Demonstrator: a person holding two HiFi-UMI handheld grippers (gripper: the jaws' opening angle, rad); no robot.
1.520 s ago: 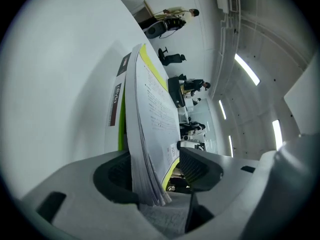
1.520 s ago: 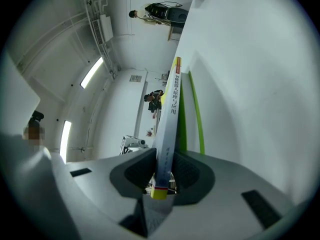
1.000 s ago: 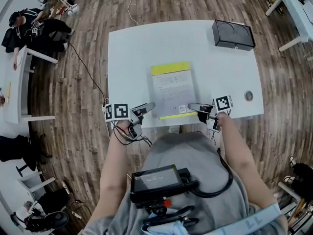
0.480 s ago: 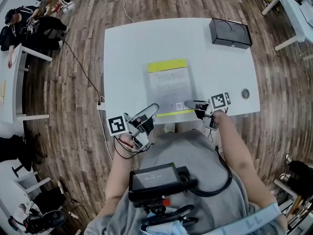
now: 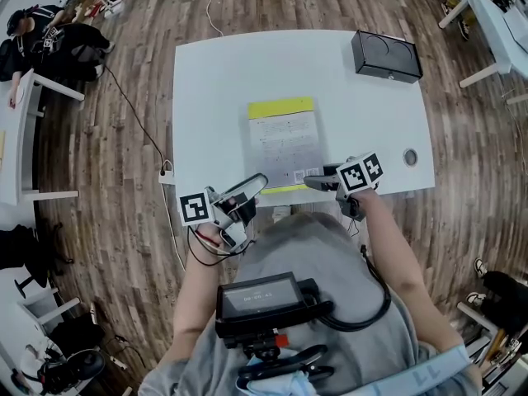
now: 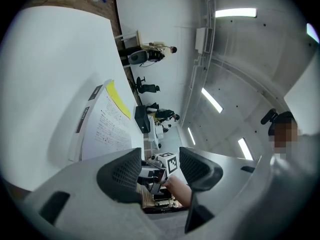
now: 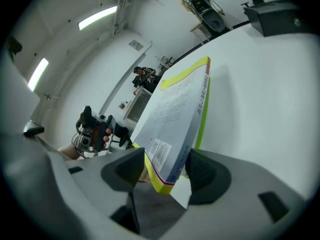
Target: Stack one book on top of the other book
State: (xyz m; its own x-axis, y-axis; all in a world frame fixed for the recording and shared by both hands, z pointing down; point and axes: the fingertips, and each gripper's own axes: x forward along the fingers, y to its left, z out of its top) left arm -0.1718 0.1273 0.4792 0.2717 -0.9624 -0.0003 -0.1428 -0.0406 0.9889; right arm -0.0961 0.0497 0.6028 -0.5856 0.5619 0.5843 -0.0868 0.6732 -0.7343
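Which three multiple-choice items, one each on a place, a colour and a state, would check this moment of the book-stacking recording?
1. Where on the table is the black box?
A. near left corner
B. centre
C. far right corner

2. What colour is the strip at the far end of the book stack?
A. yellow
B. red
C. blue

3. How do the jaws of the left gripper stand?
A. shut on a book
B. apart, nothing between them
C. shut on the box

Answers: 1 C, the head view shows the box at the far right corner. 2 A, the strip is bright yellow. 3 B, the left gripper view shows a clear gap between the pads.
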